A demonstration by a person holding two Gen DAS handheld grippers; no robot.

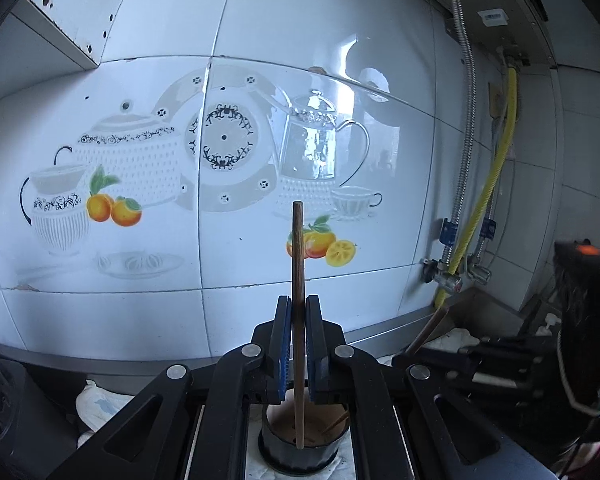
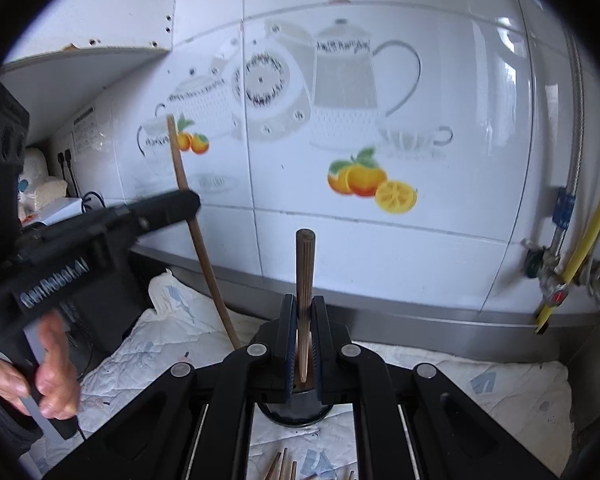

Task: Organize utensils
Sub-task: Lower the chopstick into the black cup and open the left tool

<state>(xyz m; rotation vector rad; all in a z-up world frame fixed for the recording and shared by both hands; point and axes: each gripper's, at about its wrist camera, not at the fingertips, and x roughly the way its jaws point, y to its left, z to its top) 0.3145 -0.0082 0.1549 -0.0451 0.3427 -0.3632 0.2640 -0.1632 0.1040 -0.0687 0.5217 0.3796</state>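
**Two chopsticks held over the cup**

The left gripper (image 1: pixel 299 344) is clamped on a smooth, round wooden chopstick (image 1: pixel 298 280); the stick stands upright, its lower end inside the dark cylindrical cup (image 1: pixel 300 454); the cup has a brown inside and holds one more thin stick. The right gripper (image 2: pixel 303 340) is pressed on a ribbed chopstick (image 2: pixel 305 264), upright above the same cup (image 2: pixel 296 410); the cup stands on a quilted white cloth (image 2: pixel 172 344); behind is a glossy tiled wall (image 2: pixel 380 248).
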